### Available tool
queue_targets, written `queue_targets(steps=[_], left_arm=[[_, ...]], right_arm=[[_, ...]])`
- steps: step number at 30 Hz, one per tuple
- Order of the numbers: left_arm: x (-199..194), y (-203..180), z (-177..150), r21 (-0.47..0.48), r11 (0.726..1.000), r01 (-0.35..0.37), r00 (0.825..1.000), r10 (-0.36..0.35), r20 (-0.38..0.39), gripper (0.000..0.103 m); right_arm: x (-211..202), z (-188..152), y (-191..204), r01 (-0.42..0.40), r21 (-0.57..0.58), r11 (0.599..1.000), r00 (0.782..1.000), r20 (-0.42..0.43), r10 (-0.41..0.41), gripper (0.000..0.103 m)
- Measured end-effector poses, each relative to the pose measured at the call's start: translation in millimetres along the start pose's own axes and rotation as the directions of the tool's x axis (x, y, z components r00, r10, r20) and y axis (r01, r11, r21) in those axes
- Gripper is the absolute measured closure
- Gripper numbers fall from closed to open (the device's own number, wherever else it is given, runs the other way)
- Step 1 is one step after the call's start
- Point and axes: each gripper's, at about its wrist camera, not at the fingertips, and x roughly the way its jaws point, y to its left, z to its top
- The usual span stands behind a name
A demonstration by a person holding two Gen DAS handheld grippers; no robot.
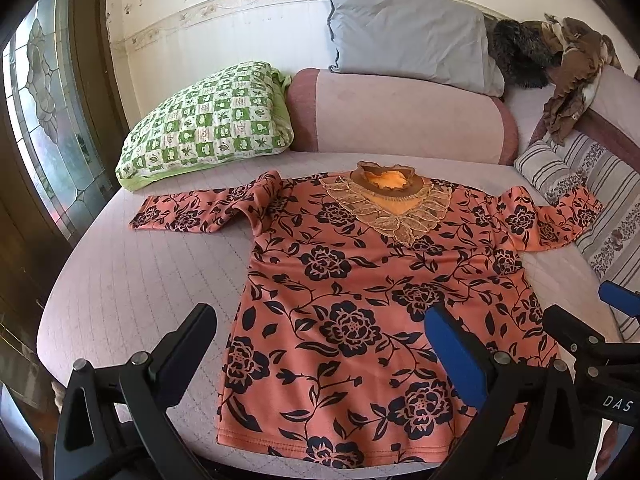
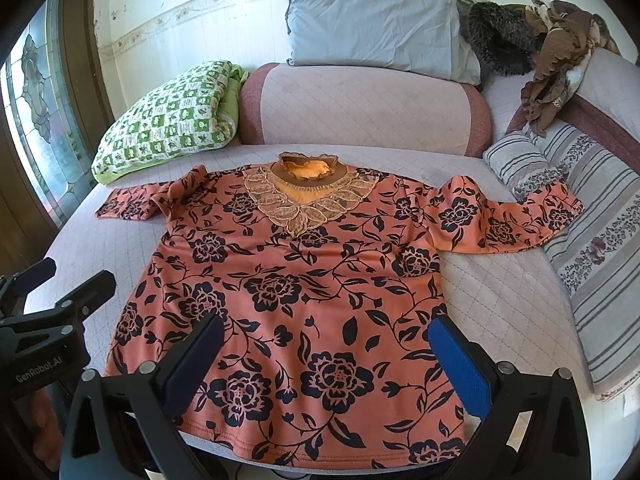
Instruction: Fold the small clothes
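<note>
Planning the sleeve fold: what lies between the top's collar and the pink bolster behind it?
Only bare quilted bed cover lies between the collar and bolster, seen in both wrist views.

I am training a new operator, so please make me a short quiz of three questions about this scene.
1. True or false: the top lies spread flat, not yet folded.
2. Which state fits the left gripper and the right gripper? A) both open, holding nothing B) both shut on the top C) one holds a sleeve
3. Fill in: the green checked pillow lies nearest the ___ sleeve, on the window side.

Key: 1 true. 2 A. 3 left; this sleeve is bunched at the shoulder, while the other one reaches the striped cushion.
</note>
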Motion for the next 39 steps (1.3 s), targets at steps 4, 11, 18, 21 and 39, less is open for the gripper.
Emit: queue_targets(steps=[4,11,18,21,39], left_arm=[[0.9,0.2,1.4,-0.005,1.0,-0.003,1.0,0.003,-0.003,0.0],[4.7,-0.7,0.9,-0.002,1.0,-0.002,1.0,0.002,-0.01,0.0],[6.6,-3.0,0.5,0.0,1.0,-0.002,1.0,0.002,-0.011,0.0],[6.9,-3.6,0.5,0.001,1.0,-0.002,1.0,0.002,-0.012,0.0],[7.3,-4.9,0.1,0.004,1.0,-0.004,1.0,0.004,-0.013,0.0]], right_arm=[[-0.2,0.0,0.4,-0.001,0.0,1.0,1.0,0.001,0.001,0.0],[0.7,-1.0,1.2,0.001,-0.001,1.0,1.0,-0.001,-0.001,0.0],[1.8,-1.2,1.1,0.003,0.0,1.0,1.0,-0.002,-0.003,0.0],[3.4,-1.1,1.5,0.003,0.0,1.0,1.0,-0.004,-0.003,0.0],[5.9,-1.5,4.6,-0.003,-0.002,1.0,1.0,-0.003,0.003,0.0]])
